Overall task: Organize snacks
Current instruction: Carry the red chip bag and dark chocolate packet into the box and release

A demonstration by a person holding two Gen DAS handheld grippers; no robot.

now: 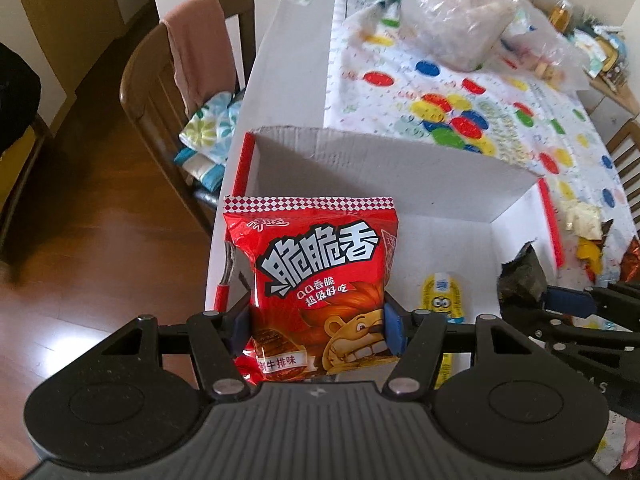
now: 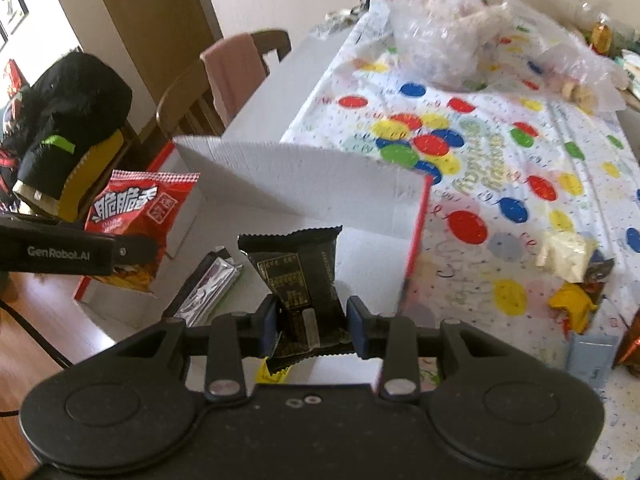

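Holding, left hand-held gripper: red snack bag, pinched at its lower half between my pads, upright over the white cardboard box. Right hand-held gripper: nearly closed on a black snack packet, above the same box. Box contents: yellow packet, silver-wrapped bar. Box sits at the tabletop near edge.

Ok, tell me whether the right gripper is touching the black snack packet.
Touching. The right wrist view shows the right gripper with both blue pads pressed against the black snack packet, which is pinched between them above the white box.
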